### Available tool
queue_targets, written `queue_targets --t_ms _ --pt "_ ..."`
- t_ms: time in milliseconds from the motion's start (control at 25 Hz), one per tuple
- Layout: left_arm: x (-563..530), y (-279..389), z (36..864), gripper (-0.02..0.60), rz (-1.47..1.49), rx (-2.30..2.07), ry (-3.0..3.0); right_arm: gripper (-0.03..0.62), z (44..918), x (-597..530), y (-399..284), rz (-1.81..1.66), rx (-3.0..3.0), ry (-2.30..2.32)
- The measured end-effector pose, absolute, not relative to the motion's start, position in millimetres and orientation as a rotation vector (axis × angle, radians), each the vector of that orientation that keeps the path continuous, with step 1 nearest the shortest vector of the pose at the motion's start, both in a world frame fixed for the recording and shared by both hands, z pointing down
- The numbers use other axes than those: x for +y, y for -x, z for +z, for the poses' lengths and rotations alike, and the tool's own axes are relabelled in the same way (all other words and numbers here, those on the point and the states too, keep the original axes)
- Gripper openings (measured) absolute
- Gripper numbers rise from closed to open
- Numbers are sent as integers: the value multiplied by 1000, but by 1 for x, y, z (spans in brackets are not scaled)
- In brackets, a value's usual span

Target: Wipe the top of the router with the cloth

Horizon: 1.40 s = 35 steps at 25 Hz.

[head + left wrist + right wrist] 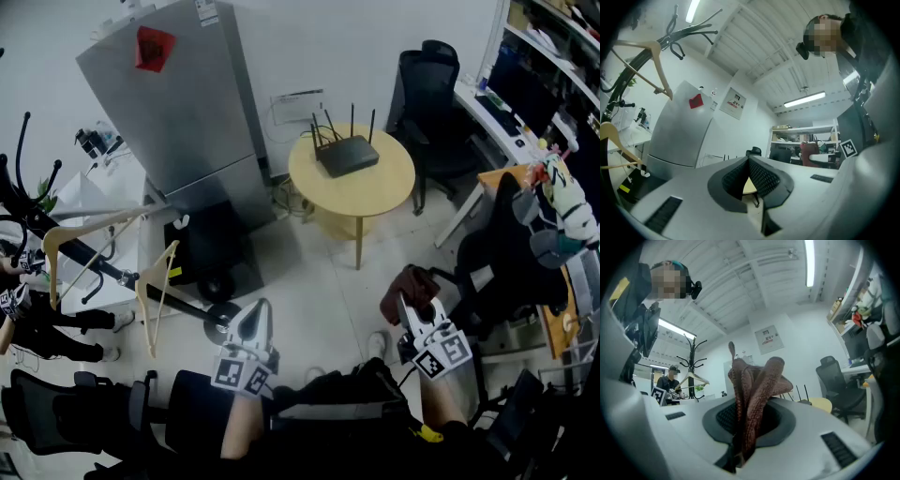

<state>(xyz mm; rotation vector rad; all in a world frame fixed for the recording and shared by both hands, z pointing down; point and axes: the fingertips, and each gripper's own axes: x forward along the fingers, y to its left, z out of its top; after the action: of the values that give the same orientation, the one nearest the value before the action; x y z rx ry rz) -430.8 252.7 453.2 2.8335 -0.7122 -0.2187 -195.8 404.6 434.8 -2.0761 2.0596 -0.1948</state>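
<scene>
Our right gripper (412,314) has its jaws clenched on the reddish-brown cloth (754,399), which stands bunched up between them. Our left gripper (749,164) has its jaws pressed together on nothing. The black router (347,155) sits on the round yellow worktop (389,183), well apart from both grippers.

Three cameras: one high, two low

The head view looks steeply down past both grippers to the far round counter (352,183). The cameras on the left gripper (261,309) and right gripper (405,302) sit close behind their fingers (761,178), tilted up toward the ceiling (754,42). All three views share that distant counter and the black chair (427,80).
</scene>
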Motion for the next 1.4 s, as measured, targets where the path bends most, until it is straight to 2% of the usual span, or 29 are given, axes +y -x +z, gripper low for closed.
queue_targets --t_ms 240,560,920,1400 --pt "244 377 450 -9 -204 -729 -2879 63 438 383 147 -159 2083 2054" --pt "227 272 427 -9 -194 -789 -2952 63 430 346 35 -84 2117 2013" --pt "215 184 435 -9 -144 -888 -2919 62 454 330 -55 -211 2182 1961" --pt "116 113 443 -8 -215 -773 -2902 61 470 245 -107 -289 2181 2026"
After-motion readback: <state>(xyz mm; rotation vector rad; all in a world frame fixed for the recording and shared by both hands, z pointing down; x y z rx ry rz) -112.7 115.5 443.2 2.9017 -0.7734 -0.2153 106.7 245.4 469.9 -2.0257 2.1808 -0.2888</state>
